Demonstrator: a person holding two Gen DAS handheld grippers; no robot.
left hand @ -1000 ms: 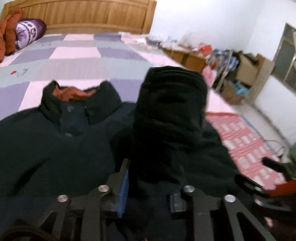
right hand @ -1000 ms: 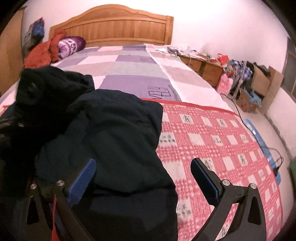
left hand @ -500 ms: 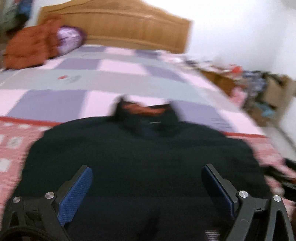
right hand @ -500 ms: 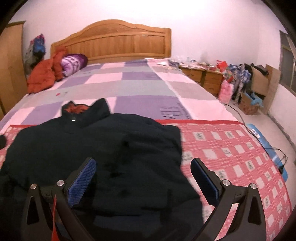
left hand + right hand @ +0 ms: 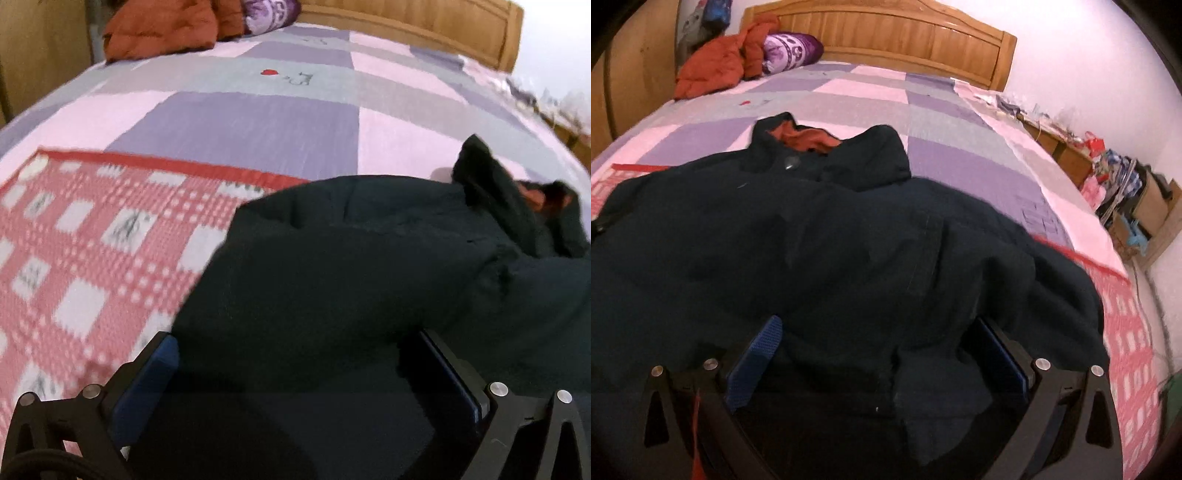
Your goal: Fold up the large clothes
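Observation:
A large dark navy jacket [image 5: 831,236] with an orange-lined collar [image 5: 809,142] lies flat on the bed, front up, sleeves folded in over the body. In the left wrist view the jacket [image 5: 369,266] fills the lower right. My left gripper [image 5: 295,373] is open, low over the jacket's left edge, its blue pads either side of the fabric. My right gripper [image 5: 882,354] is open, low over the jacket's lower right part, fabric bunched between its jaws.
A red and white checked blanket [image 5: 92,236] lies under the jacket on a purple and pink patchwork quilt [image 5: 258,122]. An orange garment [image 5: 713,66] and a purple pillow [image 5: 790,51] lie by the wooden headboard [image 5: 886,33]. Cluttered cabinets [image 5: 1108,166] stand to the right.
My left gripper let go of the dark sleeve it held a second ago, opened, and swung left to the jacket's left edge. My right gripper stayed open and dropped closer onto the jacket.

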